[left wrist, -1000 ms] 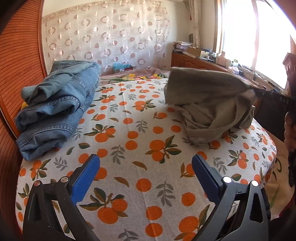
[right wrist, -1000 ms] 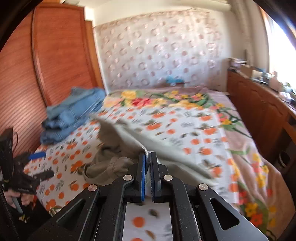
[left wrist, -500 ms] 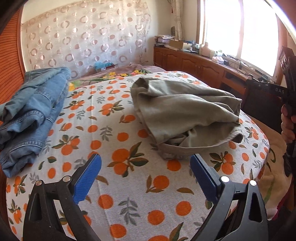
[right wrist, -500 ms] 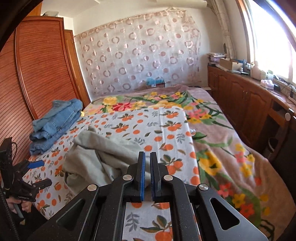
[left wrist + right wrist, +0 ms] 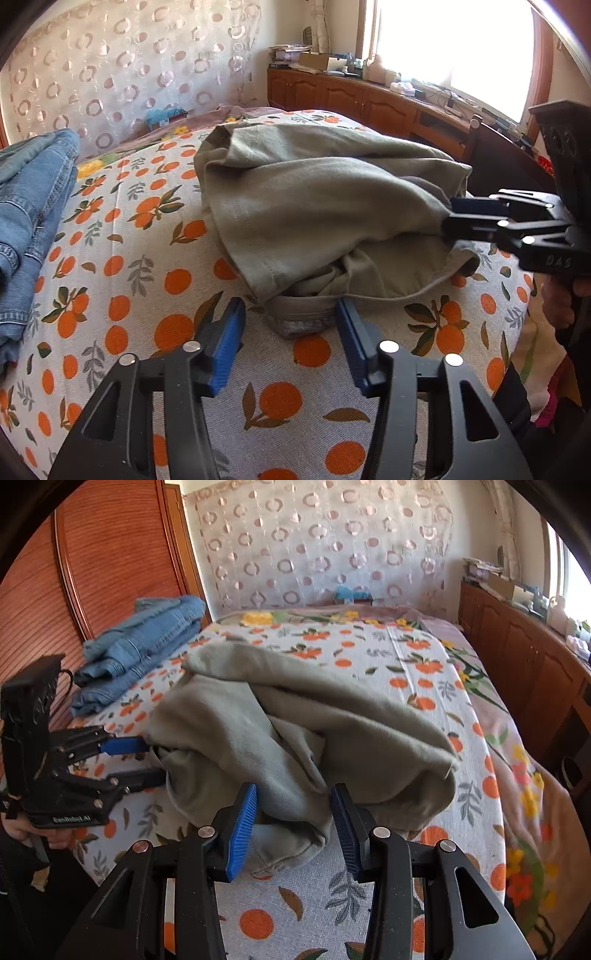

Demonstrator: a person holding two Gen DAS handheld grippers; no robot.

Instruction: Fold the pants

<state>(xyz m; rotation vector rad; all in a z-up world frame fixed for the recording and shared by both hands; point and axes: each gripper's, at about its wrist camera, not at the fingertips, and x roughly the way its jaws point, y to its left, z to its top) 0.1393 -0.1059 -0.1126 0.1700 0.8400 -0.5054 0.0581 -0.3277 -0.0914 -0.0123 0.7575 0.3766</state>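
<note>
The pants (image 5: 314,206) are seen in a gray-green heap on the bed (image 5: 147,295), close to its near edge, approx. in the middle of that edge. They are not flat yet, so no fold is made so far.

The left gripper (image 5: 290,328) is held wide apart, w/ nothing caught in it. The thick band at the top of the pants is found right in front of it, between its two tips. It cannot be told if the tips touch the band.

The right gripper (image 5: 293,812) is held wide apart too. A soft roll of cloth is seen between its two sides, but it is not pinched. This gripper is placed at the right side of the heap.

Both are about as near. The heap is stretched from the near edge toward the far end of the bed, so it is judged that the band must be caught at 2 spots and pulled out flat.

Blue jeans (image 5: 29,206) are stacked at the left edge, well apart from the heap.
</note>
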